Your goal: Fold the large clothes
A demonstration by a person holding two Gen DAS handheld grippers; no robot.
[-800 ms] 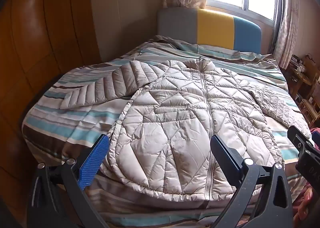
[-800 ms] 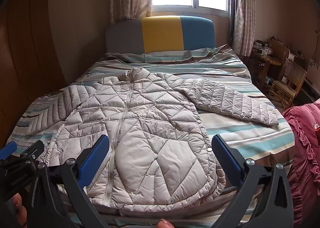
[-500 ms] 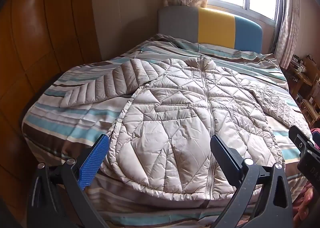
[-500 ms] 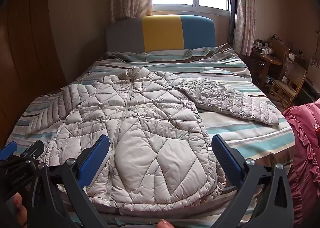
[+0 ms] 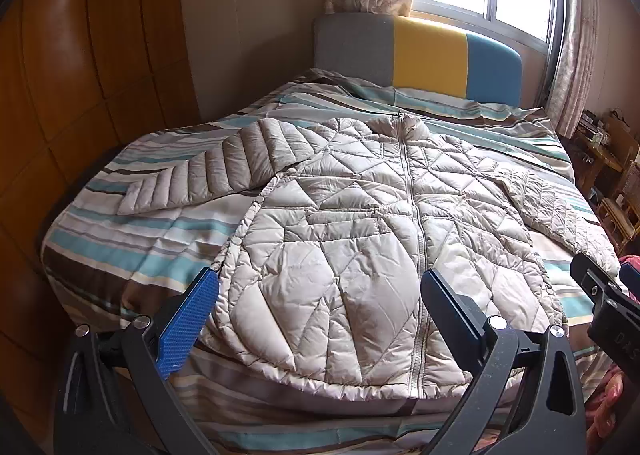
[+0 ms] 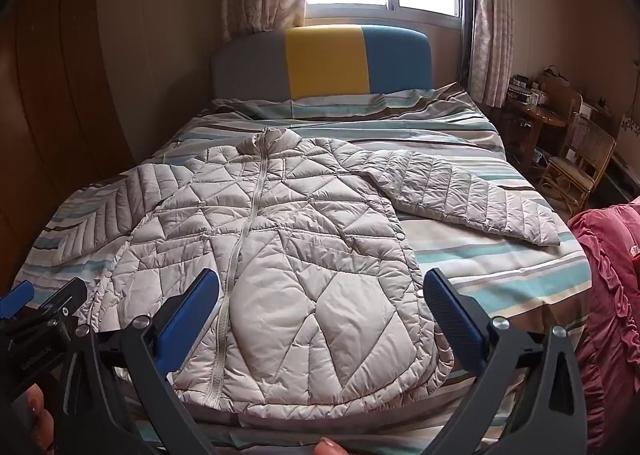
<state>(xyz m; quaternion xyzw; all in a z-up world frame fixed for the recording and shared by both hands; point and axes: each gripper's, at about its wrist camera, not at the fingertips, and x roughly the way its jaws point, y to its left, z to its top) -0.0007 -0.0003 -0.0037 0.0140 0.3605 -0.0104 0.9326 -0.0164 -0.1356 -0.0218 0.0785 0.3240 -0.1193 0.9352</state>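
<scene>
In the left wrist view, the left gripper (image 5: 320, 295) is seen spread wide and empty, held above the foot edge of the bed (image 5: 132, 259). A poor fold is judged likely if only the slippery shell of the quilted jacket (image 5: 372, 255) is pinched, since the puffy filling could slide out of the grip. The jacket is laid flat and face up on the striped cover, zipped closed, collar toward the headboard, hem at the foot edge, one sleeve (image 5: 200, 179) stretched toward the bed's left edge.

In the right wrist view, the right gripper (image 6: 322, 295) is likewise spread and nothing is held. The other sleeve (image 6: 472, 195) is seen reaching toward the right edge; it could be dragged off the edge if the body is pulled unevenly. The pale grey fabric is shown lightly creased, not yet folded.
</scene>
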